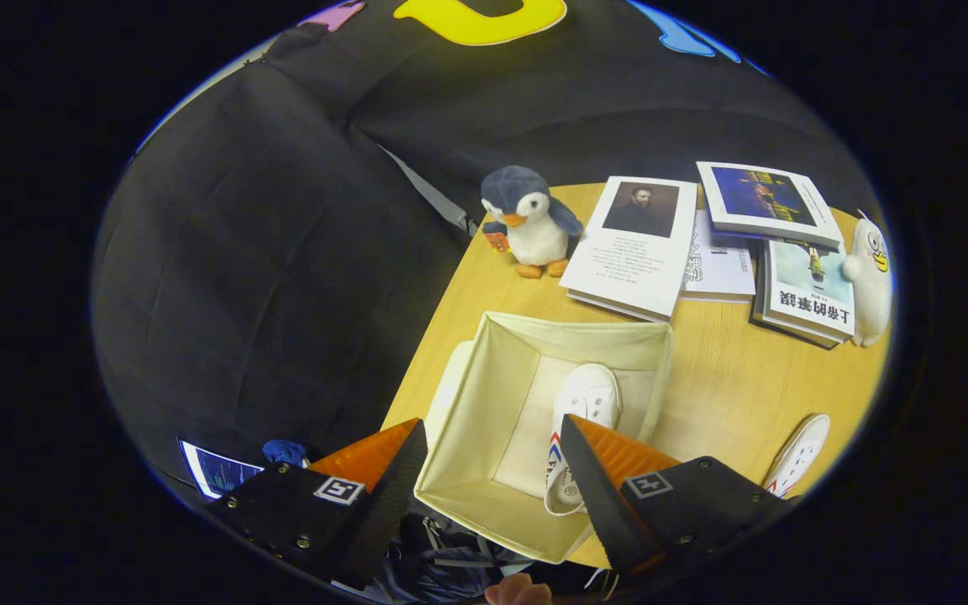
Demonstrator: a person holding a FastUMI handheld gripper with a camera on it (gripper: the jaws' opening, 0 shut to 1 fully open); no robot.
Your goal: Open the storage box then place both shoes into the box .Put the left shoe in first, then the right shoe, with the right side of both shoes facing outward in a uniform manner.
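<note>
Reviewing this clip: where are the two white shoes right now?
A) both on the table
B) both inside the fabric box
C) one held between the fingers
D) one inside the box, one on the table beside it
D: one shoe lies inside the open box; the other shoe lies on the table, and the gripper fingers are spread with nothing held.

light: even, bright; shadows: soft; focus: sharp; edges: strong fisheye bend

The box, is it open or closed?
Open. The cream storage box has no lid on top, and one white shoe lies inside on its floor. The gripper hangs open above it.
</note>
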